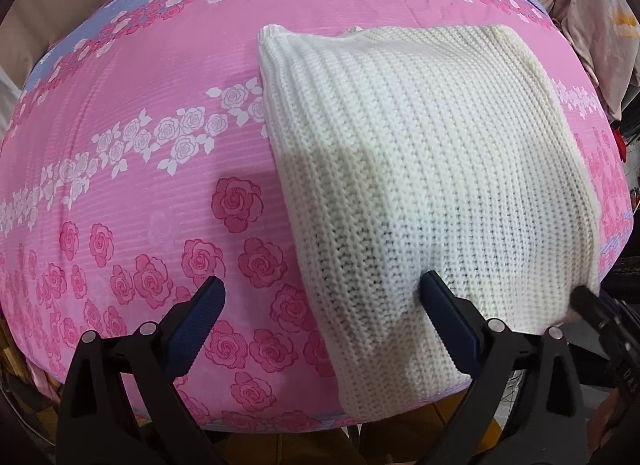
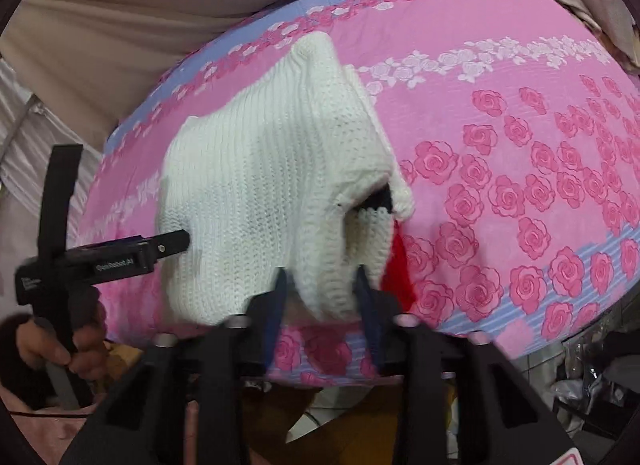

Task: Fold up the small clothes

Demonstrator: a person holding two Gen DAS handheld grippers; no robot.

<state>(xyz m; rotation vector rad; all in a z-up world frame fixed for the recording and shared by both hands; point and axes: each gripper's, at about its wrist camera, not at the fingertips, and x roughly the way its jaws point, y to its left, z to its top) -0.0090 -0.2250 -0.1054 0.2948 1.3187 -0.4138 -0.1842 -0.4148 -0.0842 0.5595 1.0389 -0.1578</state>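
Gripping: right gripper (image 2: 320, 285) pinching white knit garment's (image 2: 260, 185) near edge
Gaping: left gripper (image 1: 324, 297), wide, one finger (image 1: 448, 313) on knit
Underneath: pink rose bedspread (image 2: 500, 145)

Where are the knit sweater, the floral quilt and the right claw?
white knit sweater (image 1: 432, 153): left wrist view, middle of the ribbed top panel.
pink floral quilt (image 1: 140, 185): left wrist view, bare patch left of the sweater.
right claw (image 2: 322, 289): right wrist view, between fingertips gripping the sweater's hem.

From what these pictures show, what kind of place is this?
Probably a bedroom at home: a white knit garment lies on a bed with a pink rose-print quilt, and beige bedding is bunched up behind it.
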